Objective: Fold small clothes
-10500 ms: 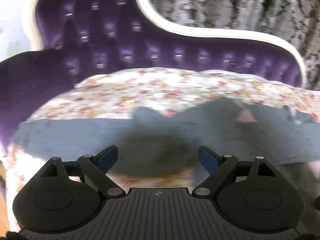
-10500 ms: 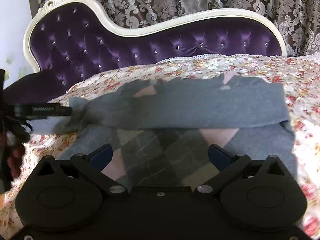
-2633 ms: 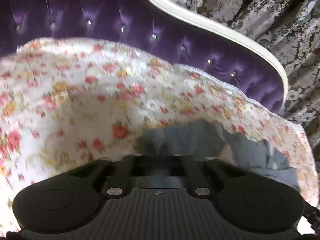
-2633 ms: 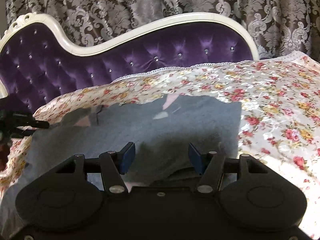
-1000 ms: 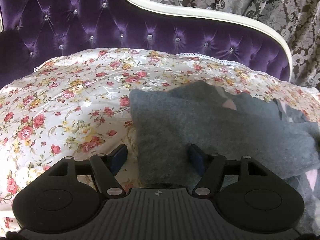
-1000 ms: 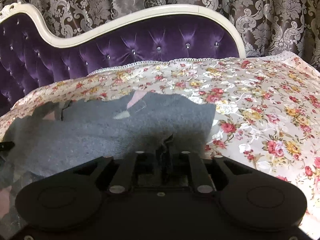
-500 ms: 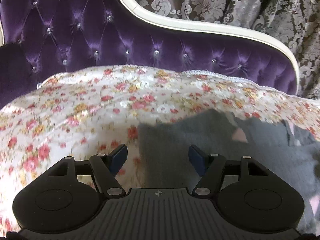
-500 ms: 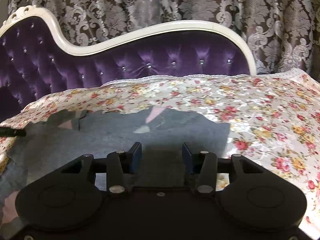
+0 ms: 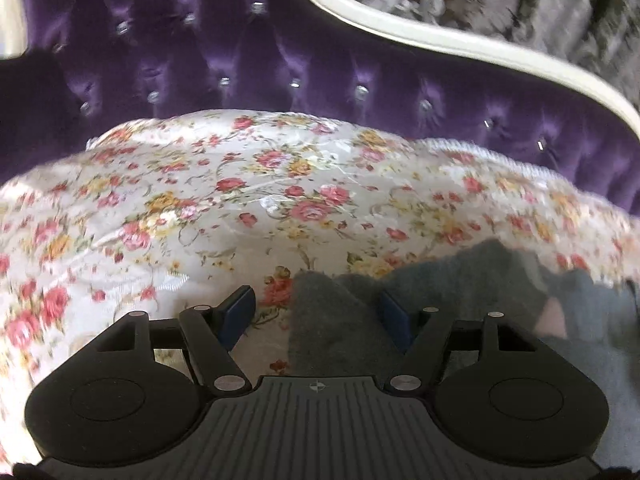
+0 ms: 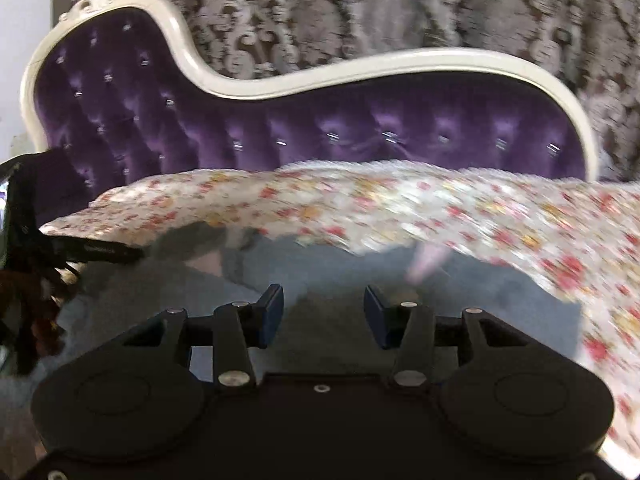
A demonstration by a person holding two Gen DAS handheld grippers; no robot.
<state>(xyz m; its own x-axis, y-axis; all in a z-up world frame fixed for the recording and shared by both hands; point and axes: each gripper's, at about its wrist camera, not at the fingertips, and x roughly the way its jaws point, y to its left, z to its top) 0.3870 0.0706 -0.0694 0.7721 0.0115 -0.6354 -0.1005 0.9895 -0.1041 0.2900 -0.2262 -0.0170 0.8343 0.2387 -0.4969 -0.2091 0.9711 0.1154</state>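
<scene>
A grey knit garment (image 9: 500, 300) with small pink patches lies folded on the floral sheet (image 9: 240, 208). In the left wrist view its left edge shows between the fingers of my left gripper (image 9: 317, 315), which is open, its blue pads well apart and not pressing on the cloth. The right wrist view is blurred by motion. There the garment (image 10: 360, 276) spreads under my right gripper (image 10: 323, 312), which is open with nothing pinched between its pads. At the left edge of that view the left gripper's black finger (image 10: 96, 251) reaches over the garment's far end.
The purple tufted sofa back (image 10: 360, 128) with a white frame (image 10: 400, 60) rises behind the sheet. A patterned grey curtain (image 10: 400, 0) hangs behind it. The floral sheet (image 10: 520, 232) runs on to the right of the garment. A hand (image 10: 24, 304) shows at the far left.
My right gripper, shut on the garment's edge a second ago, has opened and drawn back. The left gripper stayed open and shifted, so the garment's left edge now sits lower between its fingers.
</scene>
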